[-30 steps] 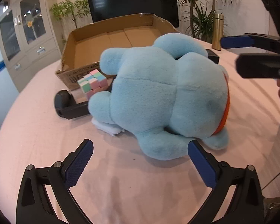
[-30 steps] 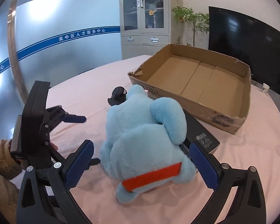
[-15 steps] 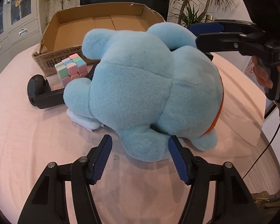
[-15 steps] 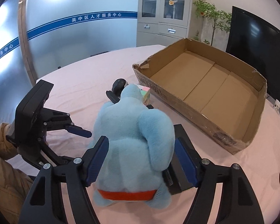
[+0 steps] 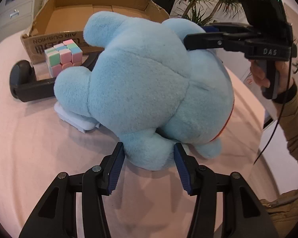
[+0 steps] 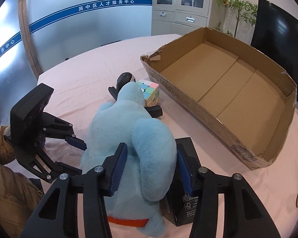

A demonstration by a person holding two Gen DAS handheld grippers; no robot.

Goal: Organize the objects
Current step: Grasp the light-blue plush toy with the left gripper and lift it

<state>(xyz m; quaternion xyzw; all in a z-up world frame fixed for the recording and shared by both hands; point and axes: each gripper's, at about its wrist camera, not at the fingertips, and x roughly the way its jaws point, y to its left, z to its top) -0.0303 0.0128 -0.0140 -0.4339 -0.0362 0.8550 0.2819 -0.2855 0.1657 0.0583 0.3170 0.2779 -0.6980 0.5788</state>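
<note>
A light blue plush toy [image 5: 145,87] with an orange band lies on the pink table. My left gripper [image 5: 149,165] is shut on one of its stubby limbs at the near side. My right gripper [image 6: 151,167] is shut on another limb of the plush [image 6: 129,138] from the opposite side; it also shows in the left wrist view [image 5: 212,39]. A pastel puzzle cube [image 5: 63,56] sits behind the plush, beside the open cardboard box [image 6: 224,75].
A black handle-like device [image 5: 27,81] lies left of the plush, a white flat object [image 5: 77,121] sticks out under it, and a black box [image 6: 186,188] lies beside it. A cabinet, a TV screen and plants stand behind the table.
Both grippers moved in on the plush and closed from wide open until their pads press on its limbs. The plush has hardly shifted.
</note>
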